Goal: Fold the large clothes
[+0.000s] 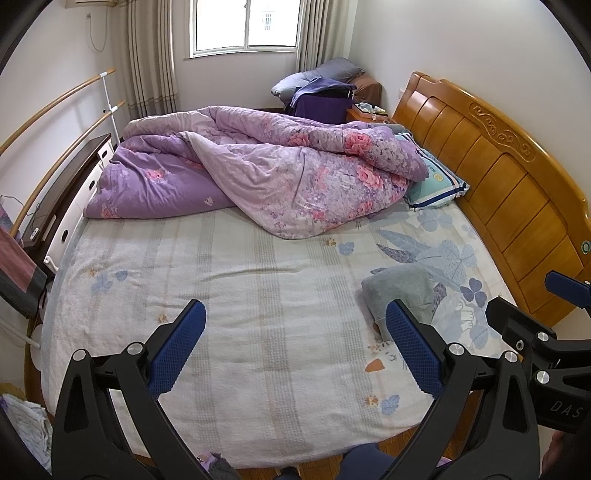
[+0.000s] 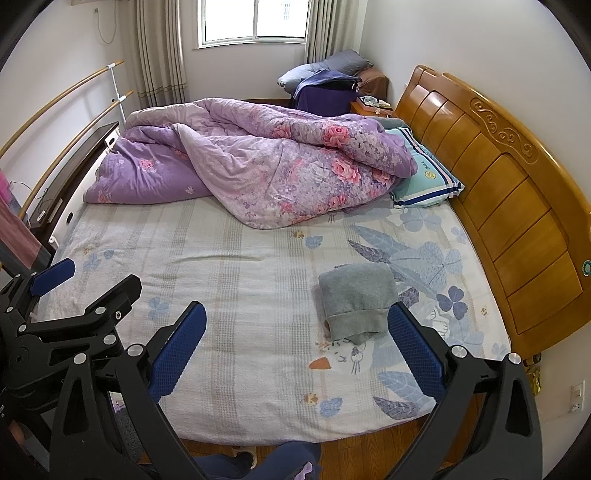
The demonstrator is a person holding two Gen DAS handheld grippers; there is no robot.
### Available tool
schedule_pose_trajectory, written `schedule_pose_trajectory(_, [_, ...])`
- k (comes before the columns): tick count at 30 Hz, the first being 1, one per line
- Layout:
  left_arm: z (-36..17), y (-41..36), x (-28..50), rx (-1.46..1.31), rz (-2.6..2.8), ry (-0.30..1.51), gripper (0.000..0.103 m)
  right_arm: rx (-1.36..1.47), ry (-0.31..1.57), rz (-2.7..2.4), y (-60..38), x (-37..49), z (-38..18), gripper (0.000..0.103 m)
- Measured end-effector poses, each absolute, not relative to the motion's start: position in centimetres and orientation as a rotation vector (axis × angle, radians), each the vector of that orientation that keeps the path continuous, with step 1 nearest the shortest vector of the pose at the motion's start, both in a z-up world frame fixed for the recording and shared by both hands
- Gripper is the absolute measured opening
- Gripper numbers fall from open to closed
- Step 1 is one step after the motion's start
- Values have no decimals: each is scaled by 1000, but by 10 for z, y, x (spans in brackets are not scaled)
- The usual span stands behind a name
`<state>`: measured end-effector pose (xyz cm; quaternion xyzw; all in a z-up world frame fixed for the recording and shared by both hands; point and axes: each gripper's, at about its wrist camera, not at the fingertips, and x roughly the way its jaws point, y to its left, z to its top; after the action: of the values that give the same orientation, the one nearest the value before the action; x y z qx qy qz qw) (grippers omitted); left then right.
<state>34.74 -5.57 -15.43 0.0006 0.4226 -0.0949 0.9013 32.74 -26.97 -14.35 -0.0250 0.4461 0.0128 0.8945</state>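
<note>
Both grippers hang above the near edge of the bed (image 1: pixel 258 295), their jaws spread wide and holding nothing. The left gripper (image 1: pixel 295 347) sits over the middle of the near edge; the right gripper (image 2: pixel 297 354) is just beside it on its right, and each shows at the margin of the other's view.

The garment (image 2: pixel 356 301), a grey piece already folded into a compact block, lies on the sheet (image 2: pixel 240 314) toward the headboard (image 2: pixel 517 206) side, apart from both grippers. It lies flat, with its ribbed hem toward the near edge. In the left wrist view the garment (image 1: pixel 402 291) is partly hidden behind the right finger of the left gripper.

The near half of the bed is open: a broad stretch of bare sheet runs from the near edge to the quilt (image 2: pixel 258 162), and from the garment across to the far left side. The quilt, purple with pink flowers, is heaped across the far half and bounds that room. A striped pillow (image 2: pixel 428 181) lies against the headboard, touching the quilt's end.

Along the left side a dark cabinet (image 2: pixel 85 155) and two wooden rails (image 2: pixel 55 96) stand close to the bed. Beyond the quilt are a window (image 2: pixel 255 22) with curtains and a pile of bedding (image 2: pixel 328 74) in the corner. A person's legs (image 2: pixel 266 461) in dark blue show on the wooden floor below the near edge.
</note>
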Motion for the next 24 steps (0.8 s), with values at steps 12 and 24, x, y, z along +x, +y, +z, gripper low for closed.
schedule_pose_trajectory(12, [-154,-52,347,1,-201,873,98,-54,928,26,-274,331,-146,95])
schedule_pose_trajectory(24, [-151,-46,348,1,-207,876,98,-58,929,21,-281,328,-152,95])
